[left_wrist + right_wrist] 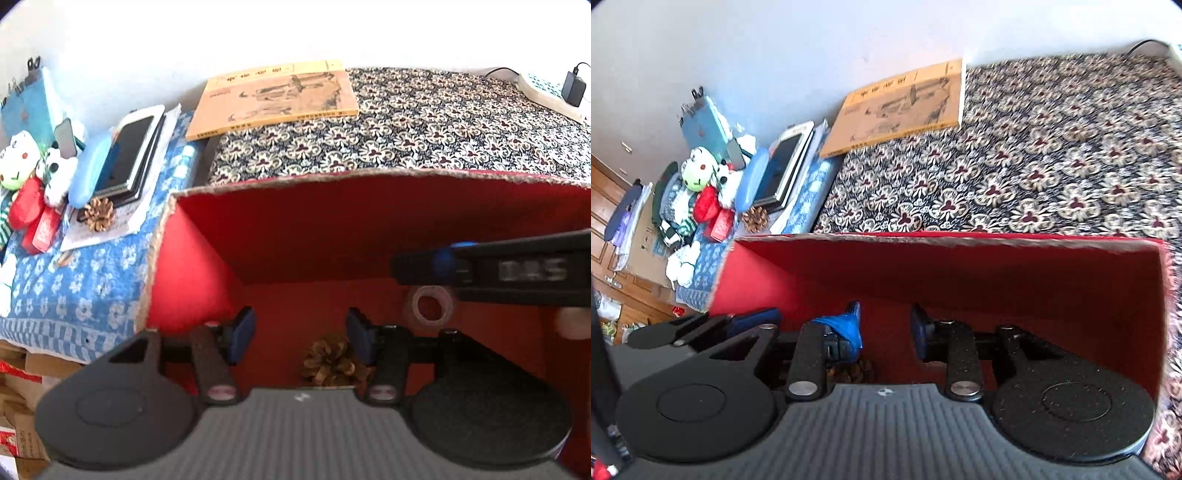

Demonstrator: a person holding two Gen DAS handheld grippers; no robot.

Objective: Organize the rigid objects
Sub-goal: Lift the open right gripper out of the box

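Observation:
An open red box [295, 229] [960, 266] stands on a patterned cloth, and both grippers reach into it. On the box floor lie a pine cone [330, 360] [849, 371] and a clear tape roll [430, 306]. My left gripper [301, 334] is open over the floor, with the cone just below and near its right pad and nothing held. My right gripper [884, 330] is open too, with nothing between its pads. In the left wrist view it comes in from the right [480, 266], above the tape roll.
Left of the box, a blue floral cloth [74, 288] carries a second pine cone [98, 214] [755, 218], a stack of phones [129, 158], a blue case [90, 170], plush toys [18, 166] and red packets [40, 229]. A yellow book [273, 99] [897, 107] lies behind the box.

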